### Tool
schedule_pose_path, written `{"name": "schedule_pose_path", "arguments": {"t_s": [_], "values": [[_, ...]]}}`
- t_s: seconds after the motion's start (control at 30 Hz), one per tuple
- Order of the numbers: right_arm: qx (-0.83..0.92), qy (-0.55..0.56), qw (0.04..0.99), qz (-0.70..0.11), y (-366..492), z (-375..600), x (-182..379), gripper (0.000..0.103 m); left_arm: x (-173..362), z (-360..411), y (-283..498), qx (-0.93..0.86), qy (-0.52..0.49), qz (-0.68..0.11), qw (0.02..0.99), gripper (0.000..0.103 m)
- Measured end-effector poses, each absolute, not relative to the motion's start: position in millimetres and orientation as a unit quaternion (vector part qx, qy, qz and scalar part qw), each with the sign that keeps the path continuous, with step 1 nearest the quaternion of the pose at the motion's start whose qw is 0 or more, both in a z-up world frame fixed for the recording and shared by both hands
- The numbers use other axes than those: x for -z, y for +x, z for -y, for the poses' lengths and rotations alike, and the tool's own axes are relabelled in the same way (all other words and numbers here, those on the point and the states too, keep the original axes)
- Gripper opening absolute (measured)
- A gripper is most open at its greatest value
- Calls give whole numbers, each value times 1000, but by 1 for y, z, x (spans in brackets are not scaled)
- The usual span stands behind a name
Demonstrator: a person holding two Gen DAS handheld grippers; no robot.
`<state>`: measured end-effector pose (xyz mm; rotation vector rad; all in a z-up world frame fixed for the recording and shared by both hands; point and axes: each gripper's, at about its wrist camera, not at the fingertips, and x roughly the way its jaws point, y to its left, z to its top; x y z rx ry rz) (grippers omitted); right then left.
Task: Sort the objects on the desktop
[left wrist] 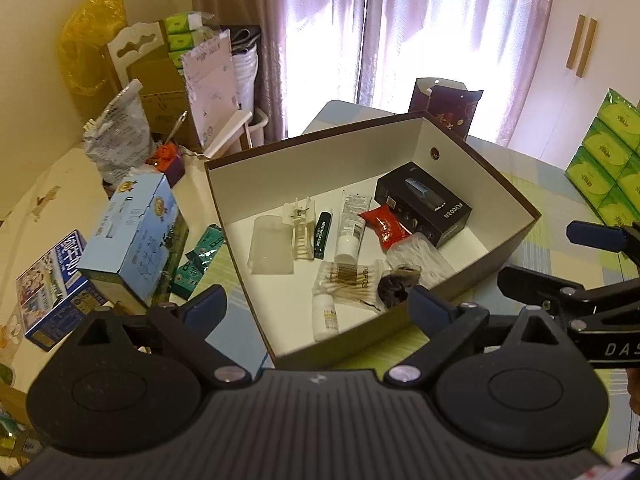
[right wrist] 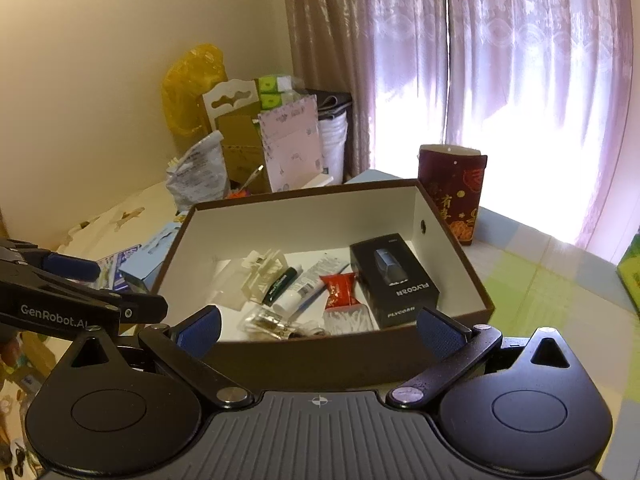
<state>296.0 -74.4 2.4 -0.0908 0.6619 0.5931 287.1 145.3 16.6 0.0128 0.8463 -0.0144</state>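
Storage box (left wrist: 480,164), brown-walled, already stocked: black Flyco carton (left wrist: 424,210), red packet (left wrist: 384,226), cotton swabs (left wrist: 348,280). Left gripper (left wrist: 316,308) and right gripper (right wrist: 318,330) are held spread wide and empty before it. Between picks, judged; next, blue carton (left wrist: 136,236) left of the box must be grasped.

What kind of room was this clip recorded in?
Most likely a lived-in home room, perhaps a bedroom or dining corner, not a lab: sheer curtains over a bright window, stacked tissue packs, and a cluttered table holding a box of toiletries.

Brown box (left wrist: 460,280), red packet (left wrist: 384,226)
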Motion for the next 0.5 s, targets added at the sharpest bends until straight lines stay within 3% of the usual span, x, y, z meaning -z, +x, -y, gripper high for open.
{"name": "schedule_pose_path", "arguments": {"t_s": [0.5], "values": [[-301,-41,901,-309,253,114,-9,101,-35,-116,218,-24,8,-383,923,102]]}}
